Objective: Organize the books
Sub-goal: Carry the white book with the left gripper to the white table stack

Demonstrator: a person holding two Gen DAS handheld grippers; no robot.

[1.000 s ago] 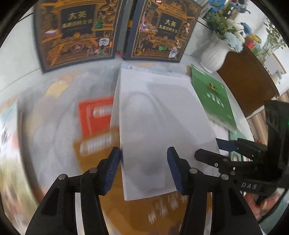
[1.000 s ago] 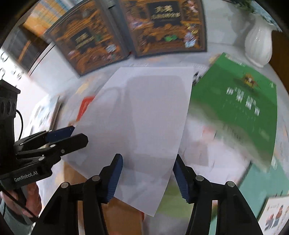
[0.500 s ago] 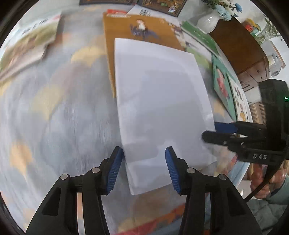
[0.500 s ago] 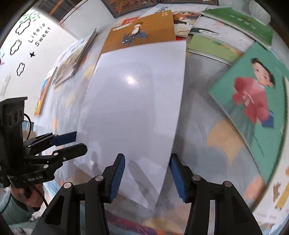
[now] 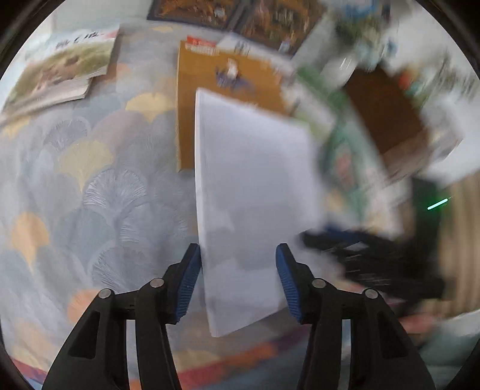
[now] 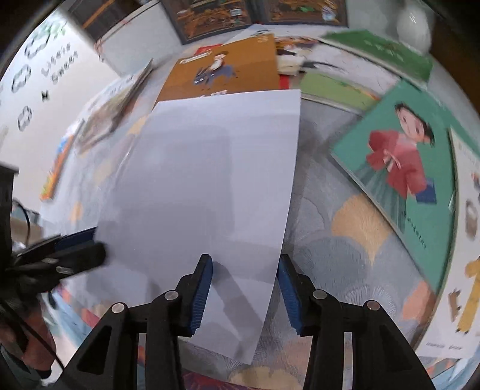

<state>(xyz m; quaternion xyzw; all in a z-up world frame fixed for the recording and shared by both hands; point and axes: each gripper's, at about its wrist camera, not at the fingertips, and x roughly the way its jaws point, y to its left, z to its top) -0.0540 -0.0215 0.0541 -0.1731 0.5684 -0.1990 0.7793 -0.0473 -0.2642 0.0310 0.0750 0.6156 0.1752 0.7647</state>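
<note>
A plain white book is raised at a tilt over the patterned tablecloth. Its near left corner sits between the jaws of my left gripper. The left pad lies against the book's left edge and the right pad is over its face. In the right wrist view the white book has its near right edge between the jaws of my right gripper. Those jaws are closing: the left pad is over the face, and the right pad stands just off the edge. The left gripper shows at the book's left side.
An orange-brown book lies just beyond the white one. To the right lie a green book with a figure in red and a dark green book. A pile of picture books lies far left. Dark ornate books and a white vase stand behind.
Both grippers drew back with the white book from the far dark books to the near tablecloth. The right jaws narrowed. The left wrist view has rolled and its right side is blurred.
</note>
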